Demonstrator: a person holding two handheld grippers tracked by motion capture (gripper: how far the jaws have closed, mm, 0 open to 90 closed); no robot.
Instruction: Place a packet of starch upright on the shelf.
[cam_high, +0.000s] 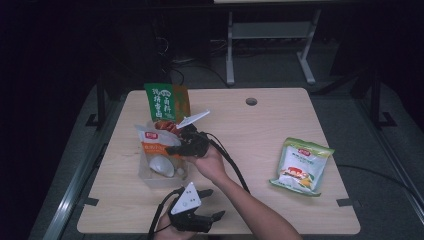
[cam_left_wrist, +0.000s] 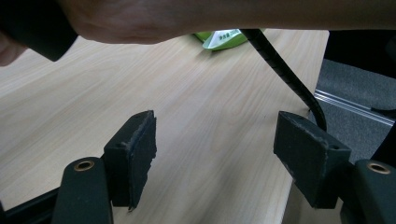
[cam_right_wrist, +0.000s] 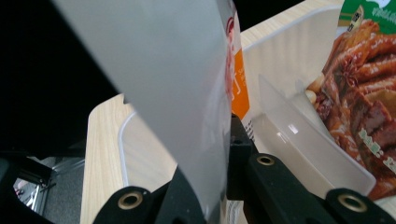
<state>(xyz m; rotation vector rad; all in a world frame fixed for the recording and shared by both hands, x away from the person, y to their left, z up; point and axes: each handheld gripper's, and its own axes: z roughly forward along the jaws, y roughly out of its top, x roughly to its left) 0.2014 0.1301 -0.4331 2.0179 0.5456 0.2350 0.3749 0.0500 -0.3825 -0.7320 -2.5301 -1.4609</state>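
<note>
Orange-and-white packet: standing in clear bin on worktop | your right claw clenched on its edge; left claw released, idle | step: likely packing bin | next: seat packet, release.

White-and-orange snack pouch, upright in the clear plastic bin at bench left, pinched at its edge; green pouch stands behind; a third, green-white pouch lies flat, right.

Green-and-white pouch; tall green-orange packet; perhaps white tray.
</note>
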